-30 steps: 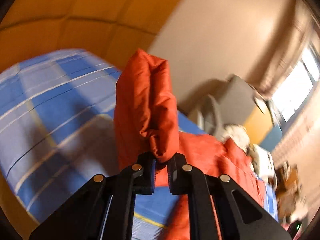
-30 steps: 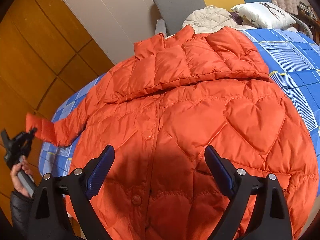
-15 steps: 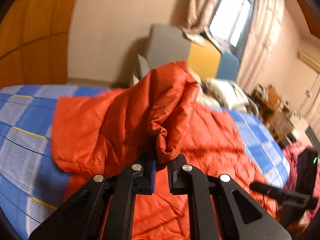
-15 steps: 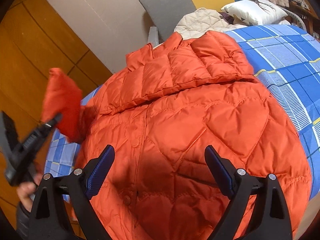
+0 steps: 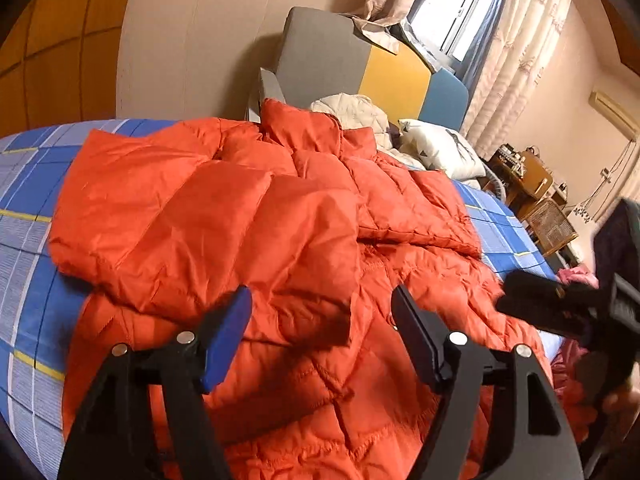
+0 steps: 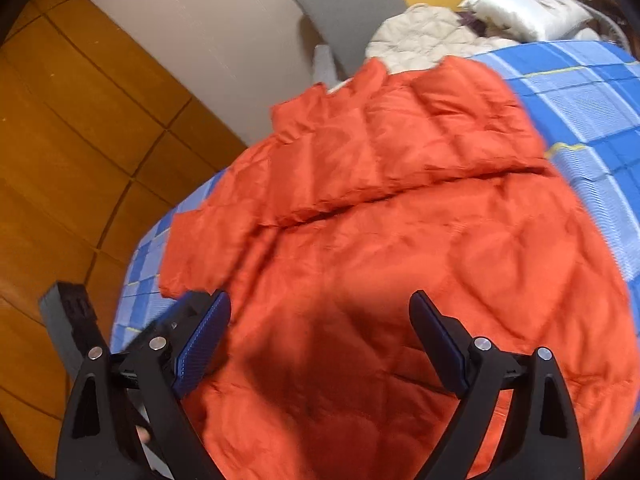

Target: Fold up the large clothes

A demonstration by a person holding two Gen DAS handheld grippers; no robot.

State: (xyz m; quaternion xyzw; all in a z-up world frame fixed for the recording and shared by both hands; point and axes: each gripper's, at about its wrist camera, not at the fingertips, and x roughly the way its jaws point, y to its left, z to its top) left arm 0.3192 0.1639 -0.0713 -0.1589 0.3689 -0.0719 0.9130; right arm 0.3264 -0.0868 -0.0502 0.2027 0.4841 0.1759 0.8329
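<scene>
A large orange quilted puffer jacket [image 5: 360,280] lies spread on the bed; it also shows in the right wrist view [image 6: 400,260]. Its left sleeve [image 5: 192,224] is folded inward across the front of the body. My left gripper [image 5: 320,332] is open and empty just above the sleeve's cuff end. My right gripper [image 6: 320,336] is open and empty above the jacket's lower front. The right gripper also shows in the left wrist view [image 5: 560,312] at the right edge.
The bed has a blue checked sheet [image 5: 28,200]. A cream quilted garment [image 6: 420,36] and a white pillow [image 6: 520,8] lie by the grey, yellow and blue headboard [image 5: 360,64]. A wooden wall panel [image 6: 80,140] is on the left. Furniture stands beyond the bed [image 5: 536,192].
My left gripper carried the sleeve over the jacket's body, opened and let it go; the sleeve now lies folded across the front. My right gripper stayed open and shifted slightly.
</scene>
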